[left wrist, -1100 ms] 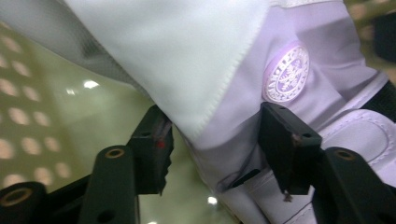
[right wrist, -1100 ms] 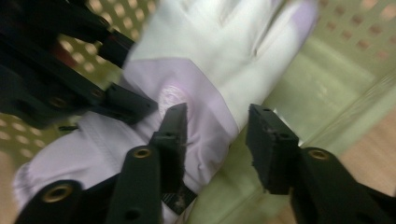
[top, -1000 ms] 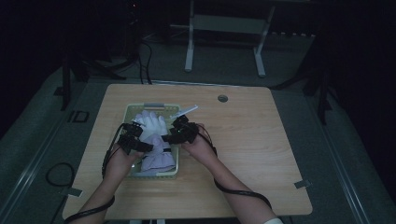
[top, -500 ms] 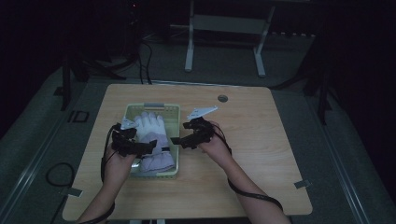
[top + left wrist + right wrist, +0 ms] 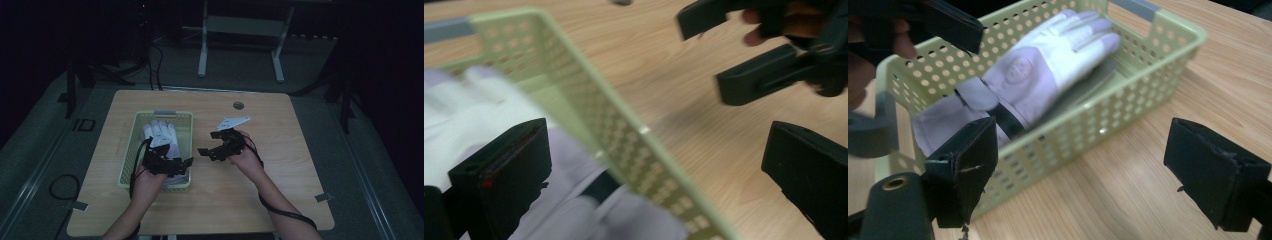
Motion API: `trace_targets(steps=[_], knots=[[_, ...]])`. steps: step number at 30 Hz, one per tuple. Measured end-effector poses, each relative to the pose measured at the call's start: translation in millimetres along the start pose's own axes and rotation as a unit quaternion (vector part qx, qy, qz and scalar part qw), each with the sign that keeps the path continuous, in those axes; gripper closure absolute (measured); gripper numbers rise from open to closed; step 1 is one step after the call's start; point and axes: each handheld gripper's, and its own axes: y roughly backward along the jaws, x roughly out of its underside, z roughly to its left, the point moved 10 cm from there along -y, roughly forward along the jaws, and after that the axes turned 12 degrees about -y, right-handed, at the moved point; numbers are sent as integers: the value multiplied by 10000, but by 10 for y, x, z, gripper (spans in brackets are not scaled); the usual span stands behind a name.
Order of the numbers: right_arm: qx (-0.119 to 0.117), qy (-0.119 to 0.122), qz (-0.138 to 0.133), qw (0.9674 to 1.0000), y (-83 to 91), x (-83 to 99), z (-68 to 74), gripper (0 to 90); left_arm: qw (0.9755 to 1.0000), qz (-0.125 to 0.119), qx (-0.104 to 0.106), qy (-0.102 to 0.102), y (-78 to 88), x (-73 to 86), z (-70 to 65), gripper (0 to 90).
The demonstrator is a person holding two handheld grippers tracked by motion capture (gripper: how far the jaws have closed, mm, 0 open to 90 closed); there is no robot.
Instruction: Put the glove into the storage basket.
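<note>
A white glove point(image 5: 162, 135) lies flat in a pale green perforated basket point(image 5: 131, 150) on the left half of the wooden table point(image 5: 280, 190). My left gripper point(image 5: 175, 162) hovers over the basket's near end; its jaws have just been opening and stand wide, open. In the left gripper view point(image 5: 654, 175) the basket wall point(image 5: 624, 145) passes between them and the glove point(image 5: 464, 100) is blurred at left. My right gripper point(image 5: 210, 143) hangs over bare table right of the basket; its jaws have also just been opening and hold nothing point(image 5: 1090, 175). It faces the basket point(image 5: 1128, 110) and glove point(image 5: 1043, 60).
A round cable hole point(image 5: 238, 105) sits near the table's far edge. Beyond the table stands a metal frame point(image 5: 240, 40) on the dark floor. In the left gripper view the right gripper point(image 5: 704, 55) shows at top right, over bare wood.
Both grippers have opened and drawn back from the glove. The right one moved right, off the basket and over the table; the left one moved toward the basket's near end. The glove stays in the basket.
</note>
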Motion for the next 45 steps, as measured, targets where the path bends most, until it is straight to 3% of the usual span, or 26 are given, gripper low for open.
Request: trace_targets(steps=[2,3,8,15,19,20,24,28,35,38,45], knots=[[18,-14,-7,10000,24,20,-25,140,10000,-33,21,-34,-6,-21,-41,0],[34,-28,-11,10000,41,34,-43,139,9998,-70,94,-166,-29,-74,-159,0],[117,-98,-27,9999,180,155,-167,139,9987,-123,339,-358,-101,-167,-404,0],[257,-117,2,9996,340,338,-306,139,9962,-9,523,-697,-237,-178,-684,0],[373,-100,11,9993,427,451,-409,139,9951,-16,629,-768,-290,-177,-776,0],[405,-110,28,9991,448,484,-432,138,9933,10,536,-1024,-331,-160,-843,0],[512,-168,-28,9985,560,619,-544,138,9900,86,650,-1251,-409,-123,-1017,0],[570,-219,58,9981,636,772,-622,138,9870,166,832,-1364,-495,-83,-1178,0],[506,-310,-3,9982,768,966,-677,137,9832,53,1381,-1191,-670,42,-1463,0],[508,-257,6,9984,810,1046,-696,137,9808,144,1424,-1324,-744,114,-1536,0],[593,-334,52,9977,892,1282,-790,137,9770,126,1687,-1296,-850,203,-1662,0]])
